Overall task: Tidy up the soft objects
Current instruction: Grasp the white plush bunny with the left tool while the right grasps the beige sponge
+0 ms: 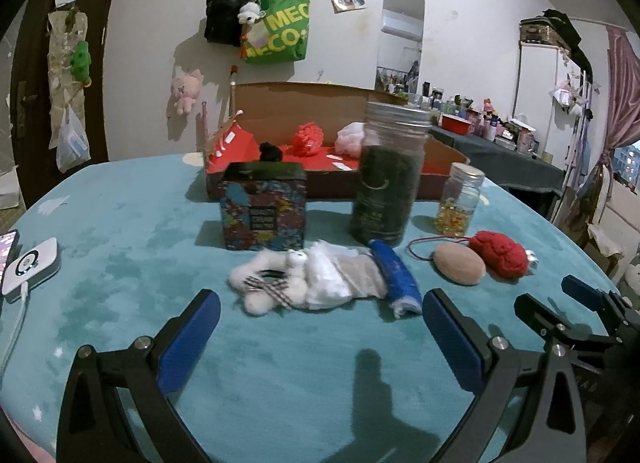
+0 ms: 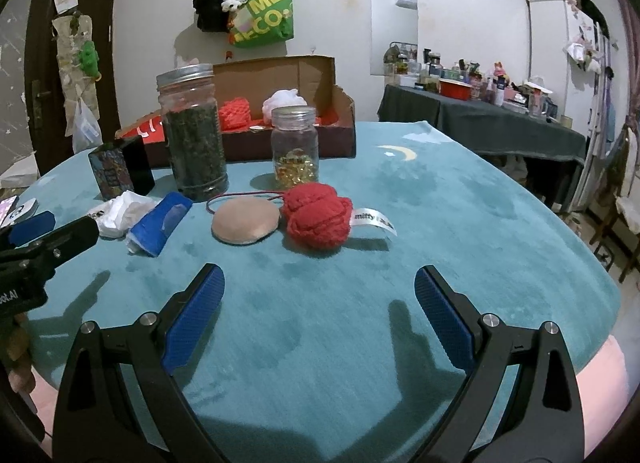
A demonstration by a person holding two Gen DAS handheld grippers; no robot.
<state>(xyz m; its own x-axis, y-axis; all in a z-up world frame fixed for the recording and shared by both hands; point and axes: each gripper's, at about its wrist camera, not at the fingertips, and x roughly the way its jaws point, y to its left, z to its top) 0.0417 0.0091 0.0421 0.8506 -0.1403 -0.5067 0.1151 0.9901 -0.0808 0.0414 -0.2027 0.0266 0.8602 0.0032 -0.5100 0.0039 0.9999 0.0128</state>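
On the teal table cover lie a white plush toy [image 1: 276,283], a white-grey cloth [image 1: 344,277], a blue roll [image 1: 396,275], a beige pad [image 1: 460,263] and a red knitted ball [image 1: 498,257]. My left gripper [image 1: 320,327] is open and empty just in front of the plush and cloth. In the right wrist view, my right gripper [image 2: 320,303] is open and empty, short of the red ball [image 2: 316,219], which has a white tag, and the beige pad [image 2: 245,220]. The blue roll [image 2: 160,223] lies to their left. A cardboard box [image 1: 320,179] at the back holds red and white soft items.
A tall jar of dark leaves [image 1: 388,175], a small jar with yellow capsules [image 1: 460,199] and a patterned tin [image 1: 264,207] stand between the soft things and the box. A white device [image 1: 30,267] and a phone lie at the left edge. A cluttered dark table [image 2: 480,119] stands behind right.
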